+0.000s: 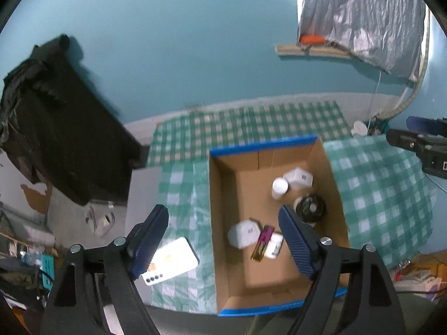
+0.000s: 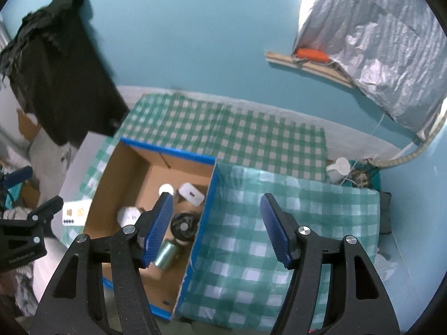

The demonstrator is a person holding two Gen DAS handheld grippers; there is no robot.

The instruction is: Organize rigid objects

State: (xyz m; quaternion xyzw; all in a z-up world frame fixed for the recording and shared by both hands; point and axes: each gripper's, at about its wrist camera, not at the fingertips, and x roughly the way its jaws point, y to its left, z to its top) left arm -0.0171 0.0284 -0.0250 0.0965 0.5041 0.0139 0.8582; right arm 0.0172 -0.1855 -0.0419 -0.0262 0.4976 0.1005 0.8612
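A cardboard box (image 1: 220,223) with blue-taped rims sits on a green checked cloth; it also shows in the right wrist view (image 2: 111,178). Inside lie a white bottle (image 1: 280,187), a white cube (image 1: 300,178), a black round fan (image 1: 310,208), a white rounded pack (image 1: 243,233) and a purple and gold stick (image 1: 262,243). A white phone (image 1: 170,261) lies on the cloth left of the box. My left gripper (image 1: 223,240) is open above the box's left wall. My right gripper (image 2: 215,230) is open above the box's right wall, empty.
A metal can (image 2: 166,255) lies in the box near my right gripper. A black cloth (image 1: 56,128) hangs at the left. A white mug (image 2: 339,169) stands past the cloth at the back right. The teal wall is behind the table.
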